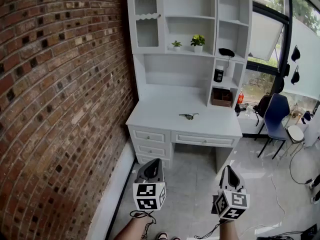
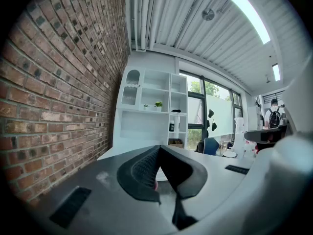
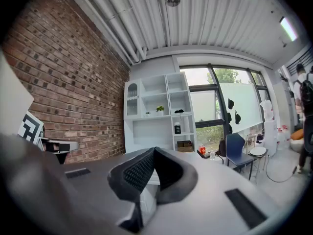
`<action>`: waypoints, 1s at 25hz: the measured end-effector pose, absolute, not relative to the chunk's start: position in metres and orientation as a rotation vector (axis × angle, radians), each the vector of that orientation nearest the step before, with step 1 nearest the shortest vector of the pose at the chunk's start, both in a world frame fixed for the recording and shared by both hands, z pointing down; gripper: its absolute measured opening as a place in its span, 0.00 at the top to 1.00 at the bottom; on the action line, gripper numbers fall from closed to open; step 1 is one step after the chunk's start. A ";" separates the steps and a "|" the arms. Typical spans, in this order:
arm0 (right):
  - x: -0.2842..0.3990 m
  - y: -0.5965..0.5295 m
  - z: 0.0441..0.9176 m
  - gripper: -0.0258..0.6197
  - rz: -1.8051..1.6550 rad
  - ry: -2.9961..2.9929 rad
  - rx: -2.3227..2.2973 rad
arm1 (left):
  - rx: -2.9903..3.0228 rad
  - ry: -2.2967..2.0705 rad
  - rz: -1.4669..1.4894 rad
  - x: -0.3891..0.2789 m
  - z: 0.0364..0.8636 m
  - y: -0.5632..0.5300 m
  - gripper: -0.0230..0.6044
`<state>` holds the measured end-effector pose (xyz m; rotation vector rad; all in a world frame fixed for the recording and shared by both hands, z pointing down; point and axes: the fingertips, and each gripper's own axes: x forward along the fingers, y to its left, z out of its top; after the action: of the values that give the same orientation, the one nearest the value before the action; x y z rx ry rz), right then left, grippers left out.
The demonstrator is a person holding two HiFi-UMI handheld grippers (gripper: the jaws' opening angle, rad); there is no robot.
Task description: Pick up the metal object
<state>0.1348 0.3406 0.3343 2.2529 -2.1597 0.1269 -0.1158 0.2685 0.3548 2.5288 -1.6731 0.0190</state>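
A small dark metal object [image 1: 189,116] lies on the top of the white desk [image 1: 150,118], near the middle. Both grippers hang low and well short of the desk, over the floor. My left gripper [image 1: 151,165] is shut with nothing in it, its jaw tips meeting [image 2: 157,148]. To its right, my right gripper [image 1: 229,170] is likewise shut and empty [image 3: 153,150]. In both gripper views the jaws hide the desk top, so the metal object does not show there.
A white hutch [image 1: 190,19] rises above the desk with two small potted plants [image 1: 198,40], a dark jar [image 1: 218,74] and a brown box [image 1: 222,97]. A brick wall [image 1: 55,99] runs along the left. A blue chair [image 1: 275,116] stands at the right by the window.
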 end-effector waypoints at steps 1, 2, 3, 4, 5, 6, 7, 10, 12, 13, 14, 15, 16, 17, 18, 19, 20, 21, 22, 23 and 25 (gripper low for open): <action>0.135 0.340 0.334 0.96 0.127 -2.159 2.253 | 2.525 -1.675 0.020 -0.117 0.355 0.269 0.96; 0.135 0.340 0.334 0.96 0.127 -2.159 2.253 | 2.522 -1.677 0.021 -0.118 0.356 0.269 0.96; 0.135 0.340 0.334 0.96 0.128 -2.159 2.253 | 2.518 -1.679 0.022 -0.119 0.356 0.269 0.96; 0.135 0.340 0.335 0.96 0.128 -2.157 2.252 | 2.514 -1.681 0.023 -0.120 0.357 0.269 0.96; 0.134 0.340 0.336 0.96 0.129 -2.155 2.252 | 2.511 -1.684 0.023 -0.122 0.358 0.268 0.96; 0.134 0.341 0.337 0.96 0.131 -2.153 2.251 | 2.508 -1.686 0.023 -0.123 0.358 0.269 0.96; 0.134 0.341 0.338 0.96 0.133 -2.153 2.250 | 2.508 -1.686 0.023 -0.123 0.359 0.269 0.96; 0.132 0.341 0.341 0.96 0.143 -2.175 2.237 | 2.510 -1.682 0.026 -0.122 0.360 0.270 0.96; 0.128 0.340 0.343 0.96 0.157 -2.205 2.224 | 2.511 -1.678 0.030 -0.121 0.361 0.271 0.96; 0.127 0.340 0.343 0.96 0.163 -2.215 2.218 | 2.510 -1.676 0.031 -0.121 0.362 0.271 0.96; 0.126 0.340 0.343 0.96 0.165 -2.218 2.214 | 2.509 -1.675 0.033 -0.121 0.362 0.271 0.96; 0.125 0.340 0.343 0.96 0.162 -2.217 2.211 | 2.509 -1.675 0.033 -0.121 0.362 0.271 0.96; 0.124 0.340 0.343 0.96 0.157 -2.212 2.209 | 2.508 -1.674 0.034 -0.121 0.363 0.270 0.96; 0.124 0.339 0.343 0.96 0.153 -2.207 2.209 | 2.507 -1.674 0.033 -0.122 0.363 0.270 0.96; 0.124 0.339 0.343 0.96 0.151 -2.200 2.210 | 2.506 -1.674 0.032 -0.122 0.363 0.270 0.96; 0.124 0.339 0.343 0.96 0.150 -2.195 2.211 | 2.505 -1.674 0.031 -0.123 0.364 0.270 0.96; 0.125 0.339 0.343 0.96 0.151 -2.192 2.213 | 2.505 -1.674 0.030 -0.123 0.363 0.270 0.96; 0.125 0.340 0.343 0.96 0.153 -2.193 2.212 | 2.505 -1.674 0.029 -0.123 0.363 0.270 0.96; 0.125 0.339 0.343 0.93 0.155 -2.195 2.210 | 2.505 -1.673 0.028 -0.123 0.363 0.270 0.96; 0.124 0.339 0.342 0.90 0.155 -2.199 2.208 | 2.505 -1.673 0.027 -0.124 0.363 0.269 0.96; 0.124 0.338 0.341 0.89 0.150 -2.199 2.210 | 2.506 -1.672 0.025 -0.125 0.364 0.268 0.96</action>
<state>0.1235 0.3384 0.3415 2.2099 -2.1995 0.1501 -0.1249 0.2680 0.3637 2.5057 -1.6723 0.0248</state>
